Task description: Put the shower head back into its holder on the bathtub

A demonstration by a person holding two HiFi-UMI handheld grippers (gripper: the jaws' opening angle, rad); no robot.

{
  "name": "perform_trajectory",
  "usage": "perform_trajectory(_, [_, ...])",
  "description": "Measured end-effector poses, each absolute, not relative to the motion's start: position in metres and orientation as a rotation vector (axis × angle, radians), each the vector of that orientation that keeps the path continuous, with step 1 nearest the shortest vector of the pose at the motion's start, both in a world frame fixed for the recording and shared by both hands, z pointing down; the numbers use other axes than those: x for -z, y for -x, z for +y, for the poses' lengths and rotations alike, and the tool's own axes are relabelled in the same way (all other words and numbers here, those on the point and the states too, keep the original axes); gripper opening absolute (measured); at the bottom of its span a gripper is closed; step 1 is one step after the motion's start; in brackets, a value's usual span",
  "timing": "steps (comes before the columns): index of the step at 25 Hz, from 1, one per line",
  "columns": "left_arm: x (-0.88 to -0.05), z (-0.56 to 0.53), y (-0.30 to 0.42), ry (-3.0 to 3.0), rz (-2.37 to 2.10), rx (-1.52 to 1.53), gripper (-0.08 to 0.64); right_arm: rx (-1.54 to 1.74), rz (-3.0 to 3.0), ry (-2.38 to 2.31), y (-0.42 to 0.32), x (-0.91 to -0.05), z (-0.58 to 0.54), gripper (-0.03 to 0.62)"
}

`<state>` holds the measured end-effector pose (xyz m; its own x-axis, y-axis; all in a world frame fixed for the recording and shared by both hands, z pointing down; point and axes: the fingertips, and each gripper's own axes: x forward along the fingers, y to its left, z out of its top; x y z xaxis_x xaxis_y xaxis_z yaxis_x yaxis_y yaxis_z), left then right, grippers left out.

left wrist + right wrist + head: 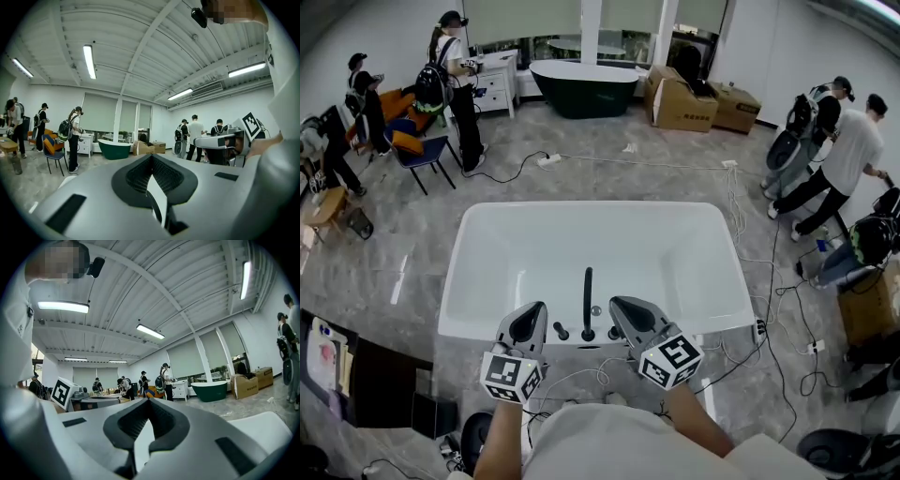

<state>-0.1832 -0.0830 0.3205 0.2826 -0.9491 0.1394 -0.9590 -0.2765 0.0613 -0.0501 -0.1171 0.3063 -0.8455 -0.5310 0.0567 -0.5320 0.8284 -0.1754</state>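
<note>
The white bathtub [487,309] fills the middle of the head view. On its near rim stands a slim black upright fitting [588,298] with small black knobs [561,332] beside it; whether this is the shower head I cannot tell. My left gripper [532,314] hovers over the near rim just left of the fitting. My right gripper [623,309] is just right of it. Both are shut and hold nothing. The left gripper [151,157] and the right gripper [147,401] point level across the room, so their own views show no fitting.
A dark green tub [584,86] and cardboard boxes [684,103] stand at the far wall. People stand at the left [455,84] and right [844,159]. Cables [769,309] trail on the floor right of the tub. A dark cabinet [375,384] is at my near left.
</note>
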Motion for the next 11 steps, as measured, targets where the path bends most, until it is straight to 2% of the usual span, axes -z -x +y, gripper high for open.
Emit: perform_trajectory(11, [-0.3195, -0.0832, 0.1895, -2.406, -1.796, -0.087, 0.011, -0.3, -2.989, -0.909, 0.0514, -0.3085, -0.1167, 0.015])
